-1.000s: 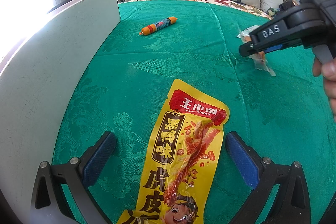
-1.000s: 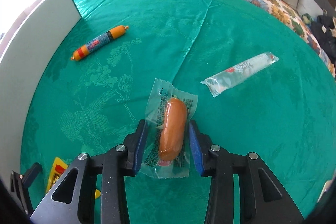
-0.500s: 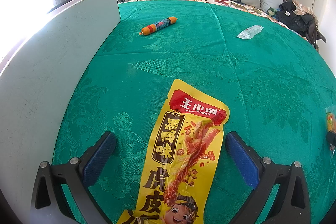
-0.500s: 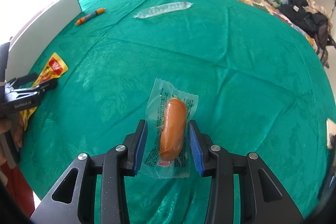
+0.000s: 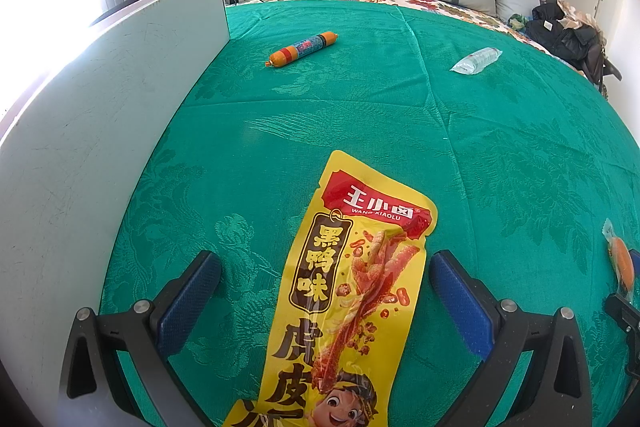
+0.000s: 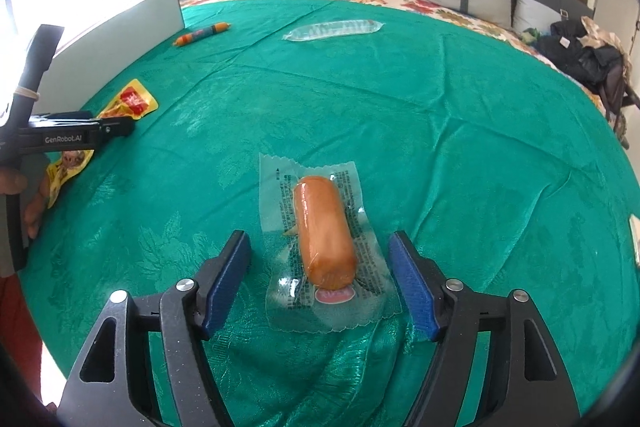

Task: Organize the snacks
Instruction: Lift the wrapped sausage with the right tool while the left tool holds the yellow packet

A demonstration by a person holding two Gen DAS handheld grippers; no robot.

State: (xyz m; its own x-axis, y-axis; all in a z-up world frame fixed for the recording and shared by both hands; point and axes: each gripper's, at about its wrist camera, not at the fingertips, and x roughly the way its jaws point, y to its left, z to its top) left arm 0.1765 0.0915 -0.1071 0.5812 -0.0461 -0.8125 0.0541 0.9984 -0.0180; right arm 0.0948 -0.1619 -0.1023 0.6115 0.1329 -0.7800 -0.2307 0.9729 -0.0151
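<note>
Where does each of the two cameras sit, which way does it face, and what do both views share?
Left wrist: on the left tool, looking down its open fingers across the green cloth at the yellow snack pouch; no body part shows.
Right wrist: on the right tool, facing the headboard; its jaws are opening around the wrapped sausage, pads clear of it; a hand grips the left tool at the left edge.
Shared: pouch, wrapped sausage, orange sausage stick, clear packet, white board.
</note>
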